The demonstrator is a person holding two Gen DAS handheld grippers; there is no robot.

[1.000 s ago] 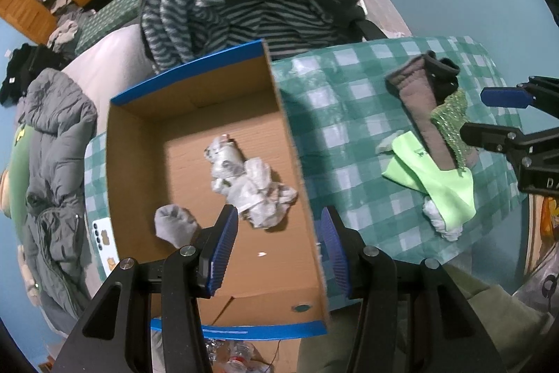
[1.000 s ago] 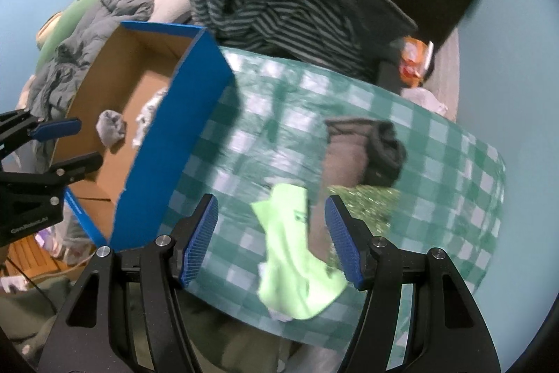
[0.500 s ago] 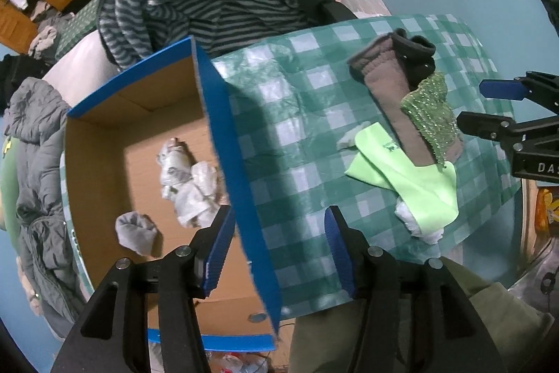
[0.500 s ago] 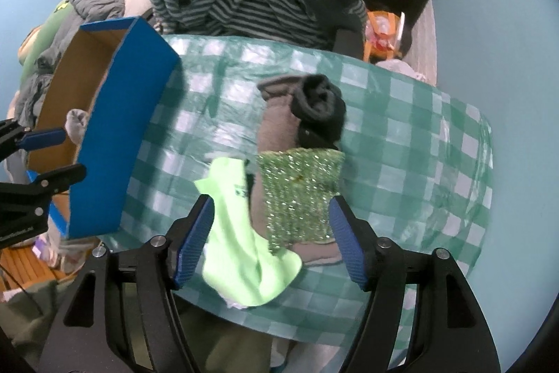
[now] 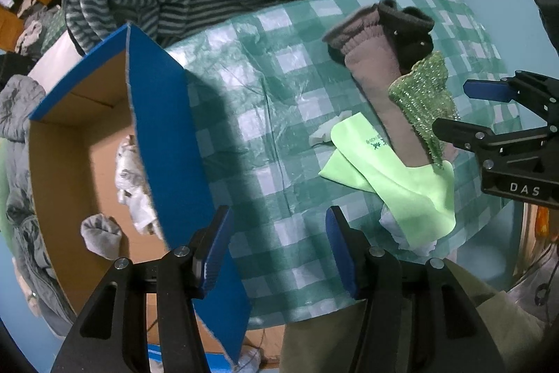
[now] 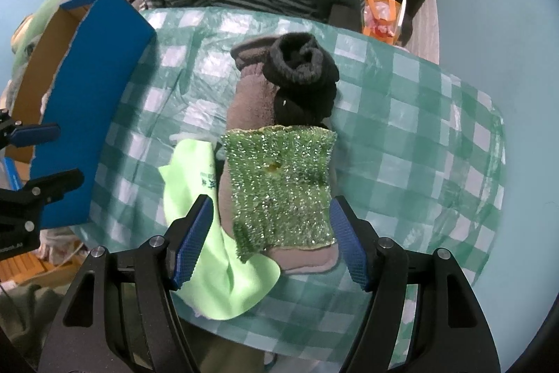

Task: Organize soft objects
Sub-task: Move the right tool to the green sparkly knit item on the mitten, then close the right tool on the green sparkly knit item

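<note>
Left wrist: box wall (image 5: 167, 142) hides crumpled cloth (image 5: 131, 184).

Black grippers (image 6: 270, 243) w/ blue pads, silver screws.

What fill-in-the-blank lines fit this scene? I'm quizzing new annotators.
1. The glittery green scrubber lies on top of the ____ cloth.
2. The blue-walled box has a ____ inside.
3. The tablecloth has a green and white ____ pattern.

Missing words: brown; cardboard; checked
</note>
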